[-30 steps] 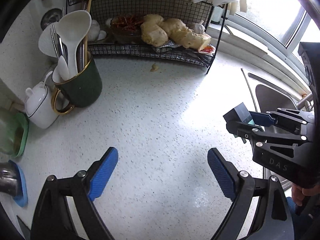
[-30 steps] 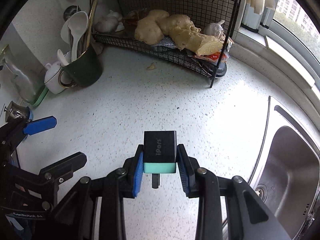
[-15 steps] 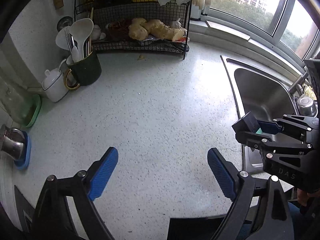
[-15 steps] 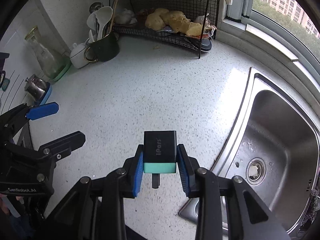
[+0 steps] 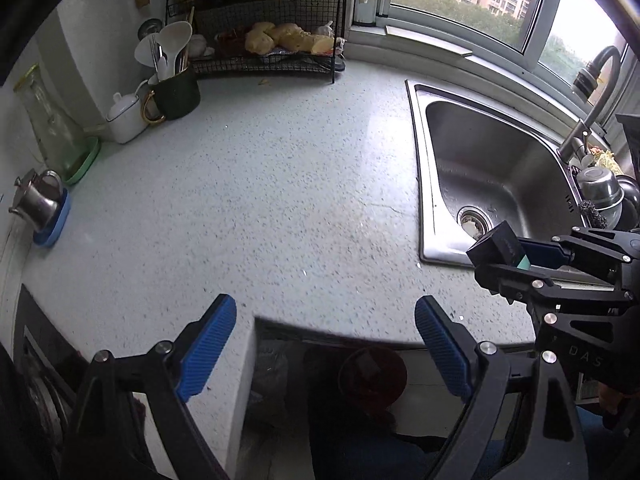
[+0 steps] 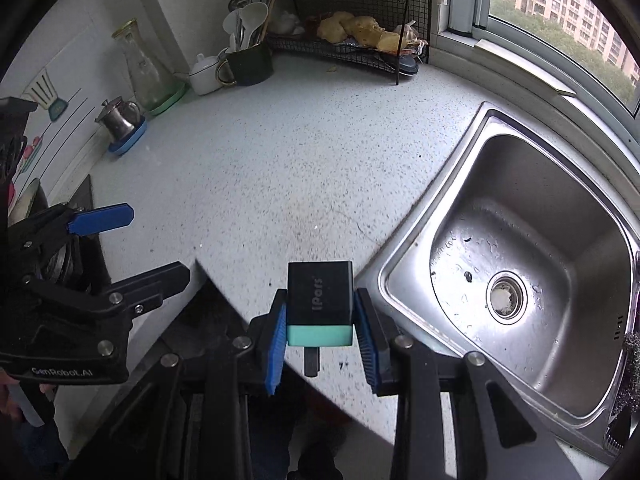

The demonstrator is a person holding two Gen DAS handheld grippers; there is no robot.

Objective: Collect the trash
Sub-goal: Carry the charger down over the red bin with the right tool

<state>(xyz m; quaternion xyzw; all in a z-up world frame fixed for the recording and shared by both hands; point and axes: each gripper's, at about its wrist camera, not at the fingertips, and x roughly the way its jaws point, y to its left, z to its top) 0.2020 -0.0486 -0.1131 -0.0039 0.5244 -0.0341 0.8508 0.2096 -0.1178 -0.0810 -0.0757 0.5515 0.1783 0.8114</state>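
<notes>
One black and teal charger (image 6: pixel 320 304) sits clamped between the right gripper's (image 6: pixel 321 338) two blue pads, above the near counter (image 6: pixel 280 168) edge, left of one sink (image 6: pixel 532 280). The left gripper (image 5: pixel 326 344) is spread wide, holding nothing.

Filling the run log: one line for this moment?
right gripper: shut on charger | left gripper: open, empty | both over counter edge

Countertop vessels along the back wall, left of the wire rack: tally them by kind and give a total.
Green mug holding utensils: 1
White lidded pot: 1
Glass carafe on a green dish: 1
Steel pitcher on a blue dish: 1
Total: 4
</notes>
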